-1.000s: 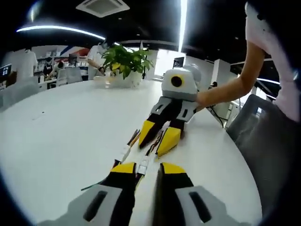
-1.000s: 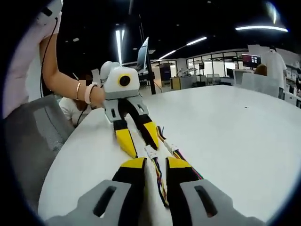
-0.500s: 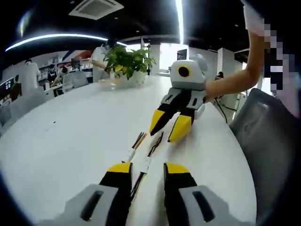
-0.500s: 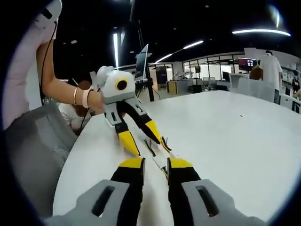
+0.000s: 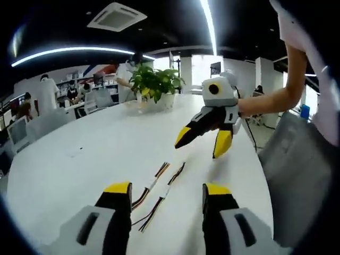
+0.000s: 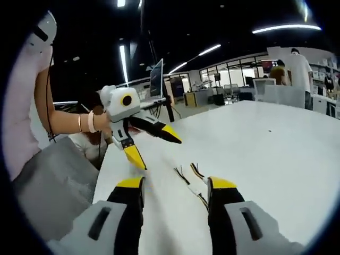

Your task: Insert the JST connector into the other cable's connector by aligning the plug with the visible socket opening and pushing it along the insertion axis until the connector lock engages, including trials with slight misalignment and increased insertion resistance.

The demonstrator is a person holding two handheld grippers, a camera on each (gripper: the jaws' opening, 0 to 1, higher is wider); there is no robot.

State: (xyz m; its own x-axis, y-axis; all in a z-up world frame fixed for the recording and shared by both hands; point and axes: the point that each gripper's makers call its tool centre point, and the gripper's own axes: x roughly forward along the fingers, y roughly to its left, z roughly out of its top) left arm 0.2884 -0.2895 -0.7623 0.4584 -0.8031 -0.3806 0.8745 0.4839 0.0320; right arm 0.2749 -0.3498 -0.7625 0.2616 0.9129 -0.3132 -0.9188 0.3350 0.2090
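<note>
left gripper [image 5: 166,192]: jaws spread wide, nothing in them — hanging above the tabletop [image 5: 79,149]; in the right gripper view it's over by the person's hand [image 6: 103,123], also spread and off the surface

right gripper [image 6: 175,186]: same deal, released and empty, jaws apart over the cables

cables: two short multicolour leads lying loose on the white tabletop, side by side and roughly parallel — first cable [image 5: 150,185] nearer my left jaw, second cable [image 5: 166,196] just beside it

connectors: small white housings partway along each lead, one connector [image 6: 196,182] is visible between the right jaws; too small to tell which is plug and which is socket, and I can't tell if they're mated or just lying close

where it stands: my read is nobody's holding anything, so the grab comes first

how I'd do it: pinch each lead right behind its white housing, not out on the wires, so the housing can't swivel. Lift both clear of the tabletop, line the plug face square to the socket opening, then push straight along that axis. If it binds, back off and re-square rather than forcing it

background: potted plant [image 5: 154,84] at the far end, people at desks beyond
</note>
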